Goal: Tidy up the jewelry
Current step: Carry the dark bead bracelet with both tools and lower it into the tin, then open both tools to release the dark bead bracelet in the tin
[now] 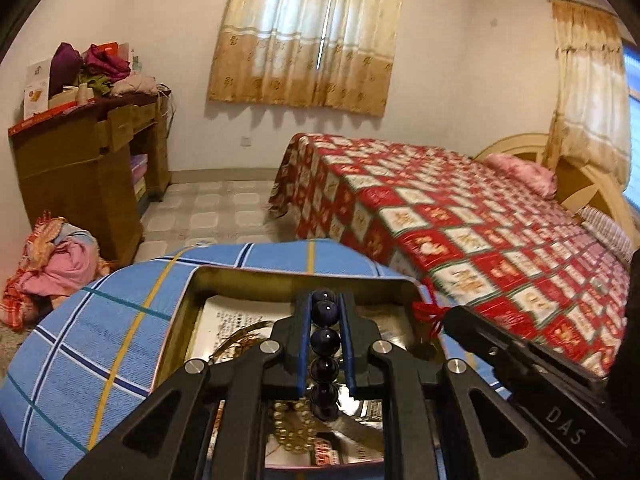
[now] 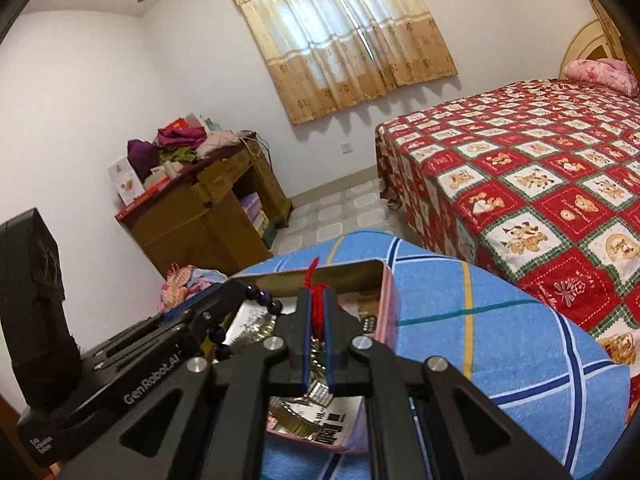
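Blue plaid cloth [image 1: 100, 320] under tin [image 1: 304, 276]; left tool [image 1: 325, 316] around beads [image 1: 325, 340], right tool [image 2: 316, 312] seemingly on red tassel [image 2: 318, 300].

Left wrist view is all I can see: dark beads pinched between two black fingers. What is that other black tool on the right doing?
Observer: That is the right gripper. It is shut on a red tassel, held over the tin box.
Operator: Is the tassel joined to my beads?
Observer: I cannot tell. The bead string runs from the left gripper toward the tassel, but the meeting point is hidden behind the fingers.
Operator: What colour is the tin on the outside?
Observer: Its outer wall is pink.
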`<state>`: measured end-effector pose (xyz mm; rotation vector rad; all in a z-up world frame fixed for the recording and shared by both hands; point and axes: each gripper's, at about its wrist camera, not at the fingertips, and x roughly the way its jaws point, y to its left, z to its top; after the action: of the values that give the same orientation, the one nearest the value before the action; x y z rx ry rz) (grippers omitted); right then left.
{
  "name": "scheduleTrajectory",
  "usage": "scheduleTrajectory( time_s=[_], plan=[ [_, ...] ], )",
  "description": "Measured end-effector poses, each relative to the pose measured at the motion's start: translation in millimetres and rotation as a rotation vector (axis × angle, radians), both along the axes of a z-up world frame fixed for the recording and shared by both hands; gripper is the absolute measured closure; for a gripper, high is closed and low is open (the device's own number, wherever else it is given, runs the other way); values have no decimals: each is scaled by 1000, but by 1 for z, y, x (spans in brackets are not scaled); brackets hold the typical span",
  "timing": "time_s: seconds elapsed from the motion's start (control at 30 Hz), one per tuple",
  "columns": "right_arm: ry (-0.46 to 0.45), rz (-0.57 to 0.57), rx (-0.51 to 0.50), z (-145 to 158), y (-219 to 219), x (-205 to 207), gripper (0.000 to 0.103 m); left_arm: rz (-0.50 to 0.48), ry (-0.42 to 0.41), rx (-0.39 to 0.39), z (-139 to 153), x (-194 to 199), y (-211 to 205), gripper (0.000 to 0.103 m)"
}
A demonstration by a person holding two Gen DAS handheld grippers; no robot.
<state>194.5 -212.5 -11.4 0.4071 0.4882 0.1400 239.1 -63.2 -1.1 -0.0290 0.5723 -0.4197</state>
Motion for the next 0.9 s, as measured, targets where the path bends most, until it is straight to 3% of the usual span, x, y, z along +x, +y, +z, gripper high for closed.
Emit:
scheduleTrajectory(
  time_s=[0.5, 0.9],
  plan=[
    [55, -2, -88, -13, 12, 7, 95, 111, 38, 168, -23, 15, -1, 90],
    [71, 4, -90, -17, 14, 10, 93, 150, 31, 237, -33, 18, -1, 89]
  ],
)
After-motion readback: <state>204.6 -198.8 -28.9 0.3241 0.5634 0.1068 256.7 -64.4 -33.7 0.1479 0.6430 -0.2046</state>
